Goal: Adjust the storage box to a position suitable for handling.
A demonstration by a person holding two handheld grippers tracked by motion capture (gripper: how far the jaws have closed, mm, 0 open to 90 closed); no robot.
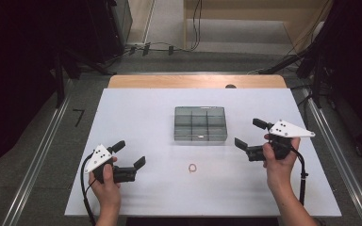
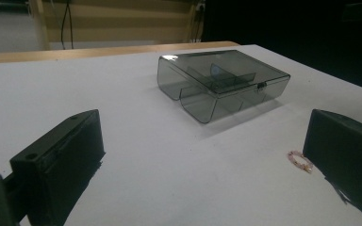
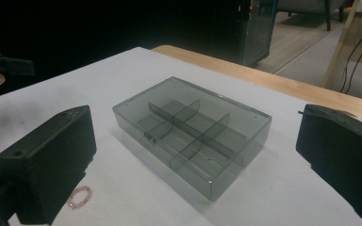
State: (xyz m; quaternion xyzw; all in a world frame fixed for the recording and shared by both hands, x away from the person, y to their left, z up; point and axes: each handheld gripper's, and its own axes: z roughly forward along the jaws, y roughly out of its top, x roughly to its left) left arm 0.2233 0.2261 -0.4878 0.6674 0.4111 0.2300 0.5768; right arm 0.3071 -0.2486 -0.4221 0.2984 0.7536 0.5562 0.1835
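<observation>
Two forearms reach in from the near edge, each hand holding a gripper above the white table [image 1: 146, 108]. Beyond its far edge a strip of bare wood [image 1: 169, 81] shows, then grey floor with cables and dark stands at both sides. Both tools angle inward with jaws spread wide and gripping nothing: the left gripper [image 1: 131, 155] and the right gripper [image 1: 250, 133]. Ahead of both, between them, sits a closed smoky-clear divided box [image 1: 201, 123]. A small pink bead ring [image 1: 192, 167] lies on the table just beside the left gripper's right jaw, short of the box
</observation>
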